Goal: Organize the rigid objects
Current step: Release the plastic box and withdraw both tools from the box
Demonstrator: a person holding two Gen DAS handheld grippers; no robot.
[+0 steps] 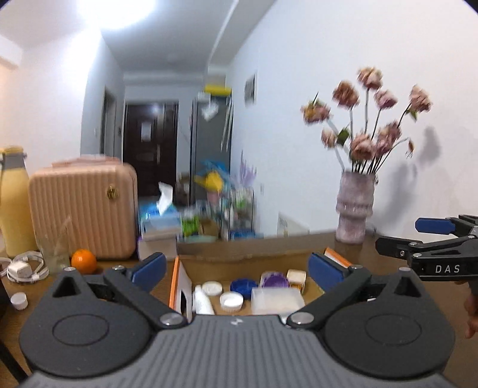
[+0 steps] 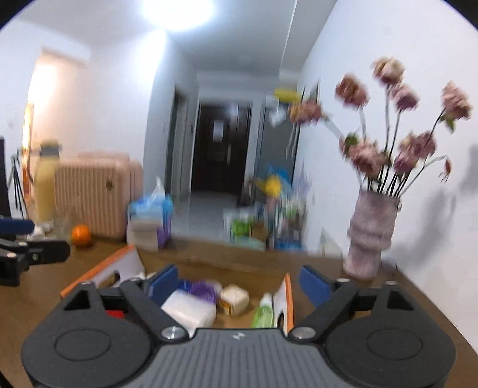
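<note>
Above the cardboard box (image 1: 254, 256), left gripper (image 1: 237, 270) and right gripper (image 2: 239, 282) hover, jaws spread, empty.

Bright ceiling light (image 2: 178, 12) blows out up top, motion blur smears the flowers (image 2: 397, 125), fisheye bends the edges.

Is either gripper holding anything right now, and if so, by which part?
Nothing is held. The left gripper and right gripper are both open and empty above the cardboard box of small items.
</note>
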